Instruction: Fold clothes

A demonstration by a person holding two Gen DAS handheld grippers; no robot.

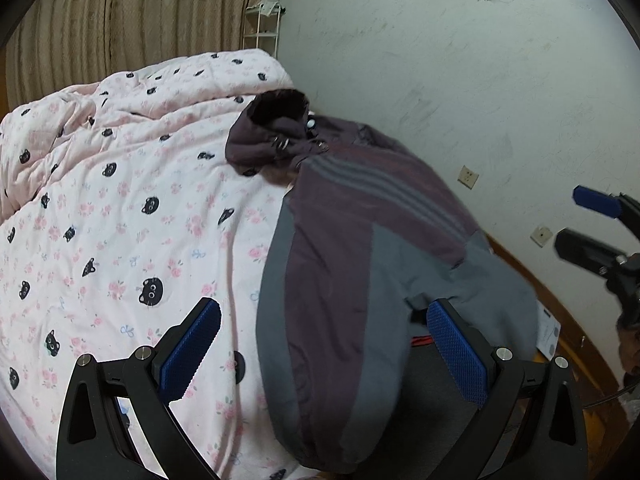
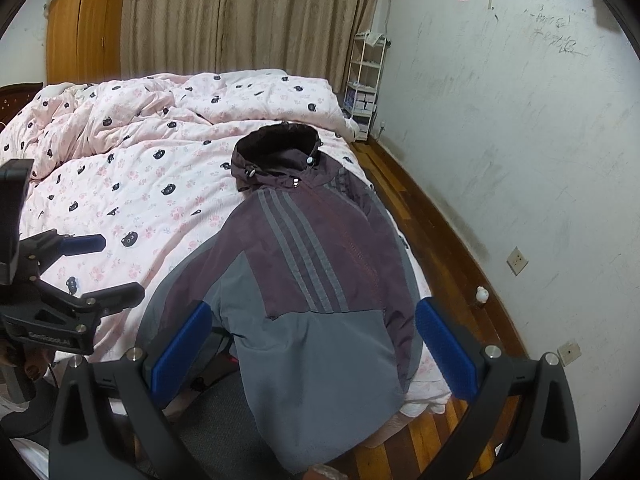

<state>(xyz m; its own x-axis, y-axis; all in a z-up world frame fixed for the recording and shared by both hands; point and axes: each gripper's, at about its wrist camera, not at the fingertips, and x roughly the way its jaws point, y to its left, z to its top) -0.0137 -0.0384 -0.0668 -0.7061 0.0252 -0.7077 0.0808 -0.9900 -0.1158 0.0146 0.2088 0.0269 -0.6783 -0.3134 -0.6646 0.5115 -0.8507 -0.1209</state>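
hooded jacket [image 2: 312, 264]: maroon and grey, lies lengthwise along the right edge of the bed, hood toward the curtains, hem hanging over the near end; a striped sleeve seems folded across the body, so the fold looks partly made.
duvet [image 2: 160, 184]: pink cat-print cover under the jacket, giving a broad soft surface to fold on.
left gripper [image 1: 324, 344]: fingers spread wide, holding nothing, hovering over the jacket's left side near the hem.
right gripper [image 2: 312, 348]: fingers likewise well apart, empty, straddling the lower grey panel, probably placed to take the hem.
wall [image 2: 520, 140]: scuffed white, beside a strip of wooden floor [image 2: 432, 240].
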